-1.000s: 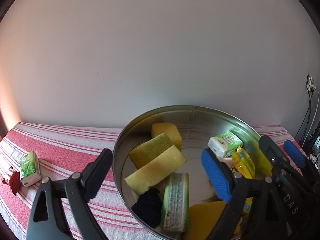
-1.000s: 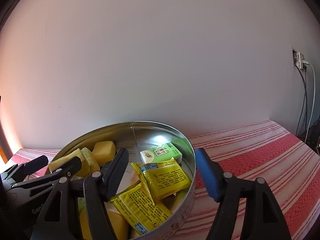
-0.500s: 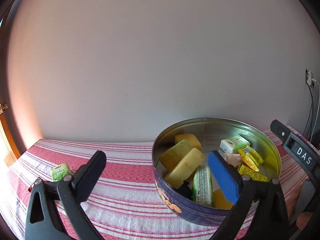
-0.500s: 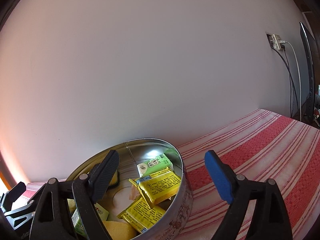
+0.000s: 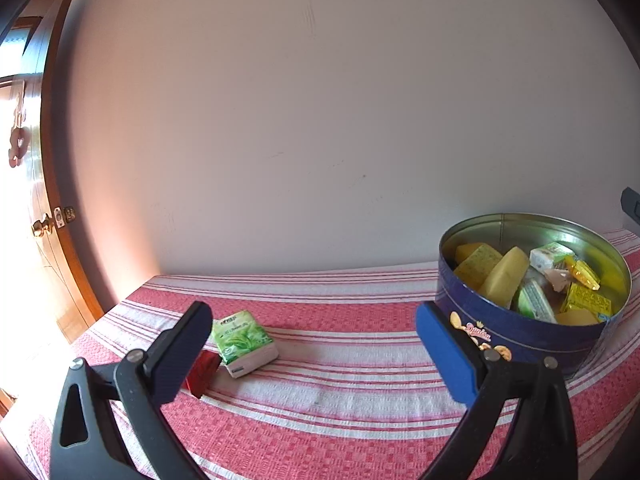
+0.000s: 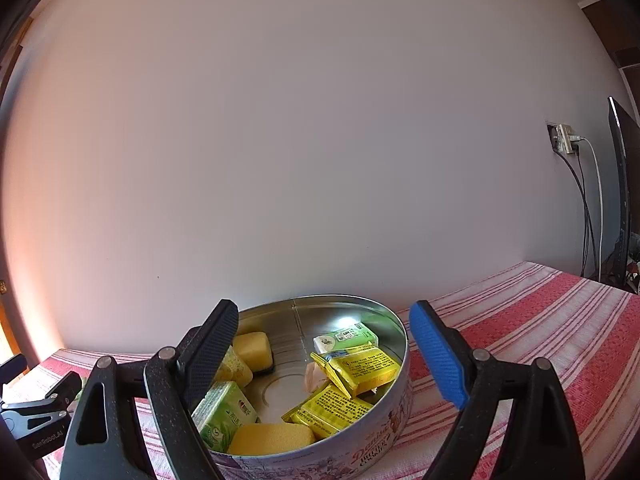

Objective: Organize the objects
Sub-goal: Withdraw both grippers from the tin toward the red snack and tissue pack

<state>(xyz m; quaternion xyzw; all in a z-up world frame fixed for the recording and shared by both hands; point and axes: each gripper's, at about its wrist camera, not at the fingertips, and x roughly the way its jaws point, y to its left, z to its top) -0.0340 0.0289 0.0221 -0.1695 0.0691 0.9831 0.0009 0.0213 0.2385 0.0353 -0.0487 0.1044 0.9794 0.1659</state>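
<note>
A round blue cookie tin (image 5: 532, 334) stands on the red striped cloth, holding yellow sponges (image 5: 502, 276), yellow packets (image 5: 586, 302) and green tissue packs (image 5: 552, 254). It also shows in the right wrist view (image 6: 376, 446). A green tissue pack (image 5: 244, 342) and a small red packet (image 5: 202, 372) lie on the cloth left of the tin. My left gripper (image 5: 316, 354) is open and empty, with its left finger just in front of the red packet. My right gripper (image 6: 324, 356) is open and empty, held above the tin's front.
The white wall runs close behind the table. A wooden door (image 5: 36, 216) with a brass knob is at the far left. A wall socket with cables (image 6: 568, 142) and a dark screen edge (image 6: 622, 200) are at the right. The left gripper's body (image 6: 36, 416) shows low left.
My left gripper has pulled out of the tin and swung left toward the green tissue pack and red packet. My right gripper has risen and drawn back a little from the tin.
</note>
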